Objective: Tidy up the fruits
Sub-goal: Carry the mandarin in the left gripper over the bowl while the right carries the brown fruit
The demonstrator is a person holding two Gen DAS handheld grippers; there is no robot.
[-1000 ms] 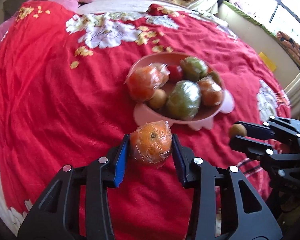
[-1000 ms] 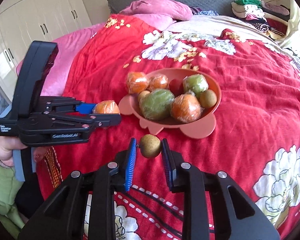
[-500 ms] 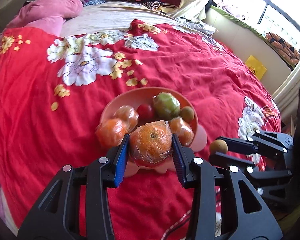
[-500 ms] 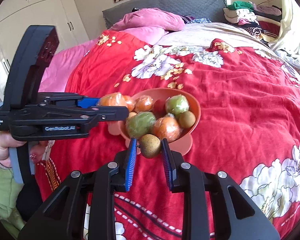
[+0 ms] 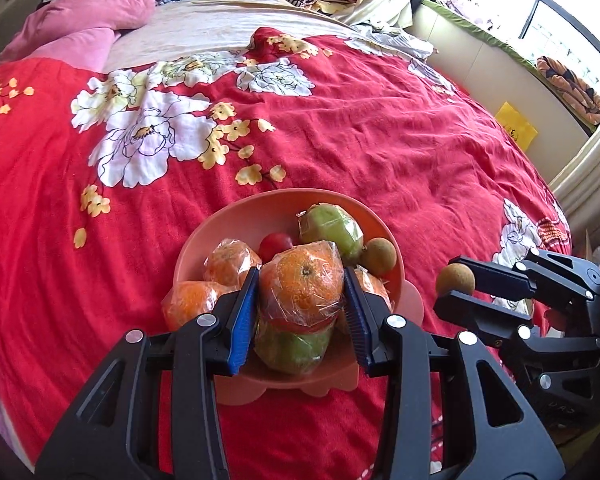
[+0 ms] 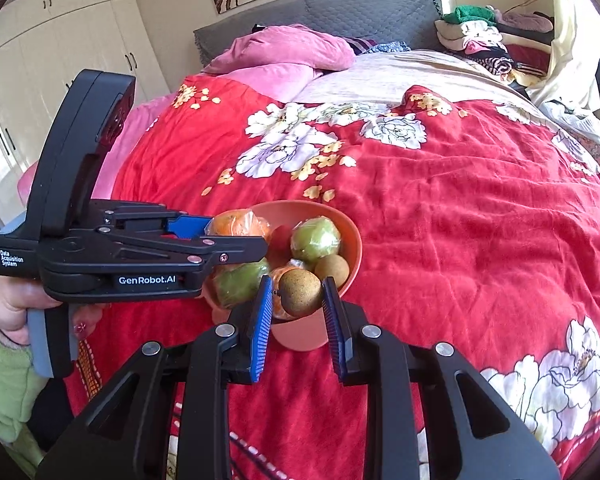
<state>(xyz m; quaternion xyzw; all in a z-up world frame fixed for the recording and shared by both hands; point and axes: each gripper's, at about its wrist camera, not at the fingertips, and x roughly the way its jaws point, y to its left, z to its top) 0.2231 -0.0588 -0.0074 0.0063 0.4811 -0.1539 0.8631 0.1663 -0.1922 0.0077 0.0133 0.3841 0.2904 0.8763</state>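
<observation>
My left gripper [image 5: 302, 300] is clamped on a plastic-wrapped orange [image 5: 302, 284], held over the pink bowl [image 5: 260, 216]. My right gripper [image 6: 296, 300] pinches a small rough brown fruit [image 6: 300, 292] at the bowl's near rim. The crinkly wrap hides most of the green fruit [image 5: 292, 346] underneath. The bowl sits on the wrinkly red floral bedspread [image 5: 380, 140].

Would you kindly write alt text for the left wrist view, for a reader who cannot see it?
The left tongs grip a plastic-wrapped orange above a salmon-pink bowl of wrapped fruit on a red floral bedspread. At right, the right tongs hold a small brown fruit.
</observation>
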